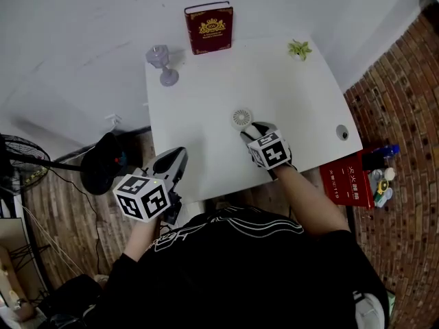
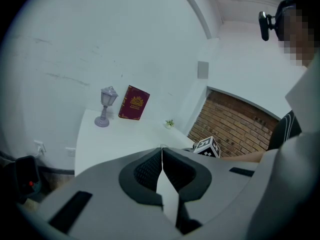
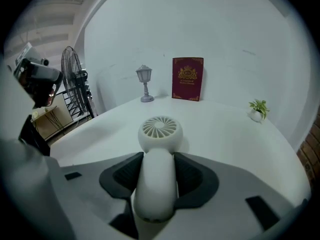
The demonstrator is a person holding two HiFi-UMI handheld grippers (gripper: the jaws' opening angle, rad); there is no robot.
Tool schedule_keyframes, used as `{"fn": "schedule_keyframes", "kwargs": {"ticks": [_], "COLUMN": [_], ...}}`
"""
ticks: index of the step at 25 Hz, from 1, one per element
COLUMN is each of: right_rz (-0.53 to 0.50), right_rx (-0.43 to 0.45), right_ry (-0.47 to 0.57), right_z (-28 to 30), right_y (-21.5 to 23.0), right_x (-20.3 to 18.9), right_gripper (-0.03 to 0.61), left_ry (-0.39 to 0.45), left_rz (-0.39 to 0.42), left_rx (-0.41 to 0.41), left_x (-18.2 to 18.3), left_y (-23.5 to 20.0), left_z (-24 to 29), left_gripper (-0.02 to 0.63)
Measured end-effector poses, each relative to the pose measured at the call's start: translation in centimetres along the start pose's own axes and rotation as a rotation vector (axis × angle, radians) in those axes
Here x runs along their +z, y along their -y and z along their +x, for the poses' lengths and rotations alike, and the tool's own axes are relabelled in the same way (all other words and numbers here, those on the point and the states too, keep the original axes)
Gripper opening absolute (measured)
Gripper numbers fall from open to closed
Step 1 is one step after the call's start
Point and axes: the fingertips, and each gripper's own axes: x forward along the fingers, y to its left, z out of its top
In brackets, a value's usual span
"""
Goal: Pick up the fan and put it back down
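Note:
A small white hand-held fan point(image 3: 159, 134) with a round grille head is held by its handle between the pads of my right gripper point(image 3: 158, 174), which is shut on it. In the head view the fan point(image 1: 241, 118) lies low over the white table point(image 1: 206, 101), its head pointing away from my right gripper point(image 1: 258, 134). My left gripper point(image 1: 171, 166) hangs off the table's near left edge. In the left gripper view its jaws point(image 2: 161, 170) are shut with nothing between them.
At the table's back stand a dark red book point(image 1: 209, 27), a small grey lantern point(image 1: 163, 64) and a tiny potted plant point(image 1: 299, 49). A round grommet point(image 1: 342, 133) sits near the right edge. A floor fan point(image 1: 20, 160) and a red box point(image 1: 346, 180) flank the table.

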Motion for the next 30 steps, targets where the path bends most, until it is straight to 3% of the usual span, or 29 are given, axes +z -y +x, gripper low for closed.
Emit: {"fn": "schedule_keyframes", "kwargs": {"ticks": [12,16,20,23,25,28,30], "right_rz": [-0.013,-0.002,0.013,0.028,0.036,0.033,0.027], "right_rx": [-0.016,-0.028,0.008,0.088,0.175,0.279,0.302], "right_ry": [-0.029,-0.016,0.042,0.153,0.248,0.4,0.475], "right_z": [0.6,0.0,-2.0,-5.0,-7.8,-12.3,-14.9], "right_y": [0.3,0.7,0.4,-1.5,-3.7,-7.2,-8.6], "right_x": [-1.1,-1.0,0.5,3.7,6.3,9.8,11.3], "right_gripper": [0.2,0.298,0.33,0.331,0.308,0.174,0.103], "left_ry": [-0.024,-0.022,-0.026,-0.022,-0.011,0.015,0.038], "left_rz": [-0.021,-0.028,-0.035,-0.024,-0.017,-0.016,-0.002], "left_rx": [0.021,0.023,0.018,0.005,-0.002,-0.028,-0.056], "left_x": [-1.1,-1.2,-1.3,-1.0,-0.6,0.3,1.2], "left_y": [-0.7,-0.9,-0.9,-0.1,0.3,1.6,2.9], "left_z": [-0.3,-0.3,-0.1,-0.4,-0.8,-1.8,-2.7], "left_gripper": [0.032,0.032,0.032,0.032,0.032,0.032,0.032]}}
